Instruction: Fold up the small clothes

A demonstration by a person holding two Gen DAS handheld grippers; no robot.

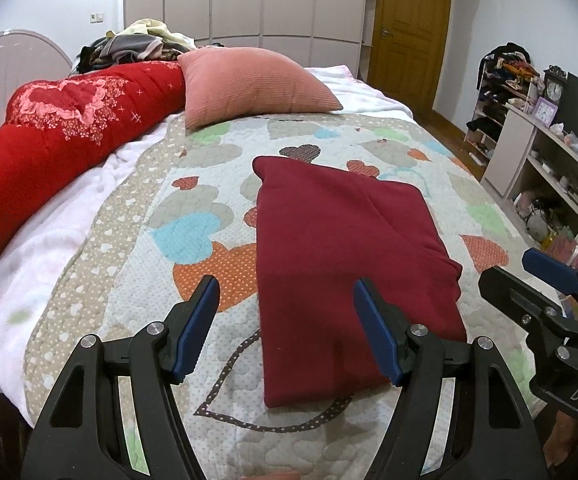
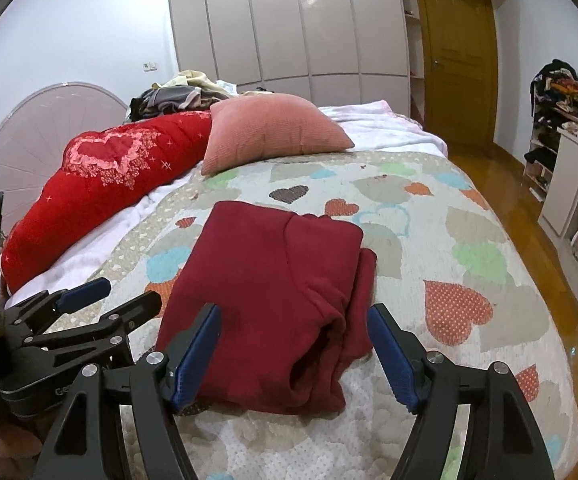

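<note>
The folded maroon garment (image 1: 349, 264) is left flat on the bed (image 1: 137, 216) ahead of both spread, empty fingers (image 1: 199, 328), apparently finished.

The folded maroon garment (image 1: 349, 256) is a thick, matt fleece-like cloth with a soft nap. It lies on a quilt (image 1: 193, 184) of stitched, puckered cotton printed with hearts. Beyond the garment, the pink cushion (image 1: 249, 84) is a finely ribbed fabric, and the red duvet (image 1: 61, 136) beside it looks smooth with a slight sheen. Each hand-held gripper, left (image 1: 287, 330) and right (image 2: 293, 354), is matt black plastic with textured blue rubbery pads (image 1: 377, 332) and shiny metal pins. Right of the quilt, the wood floor (image 2: 529, 240) is glossy, as are the wardrobe doors (image 2: 289, 20).
</note>
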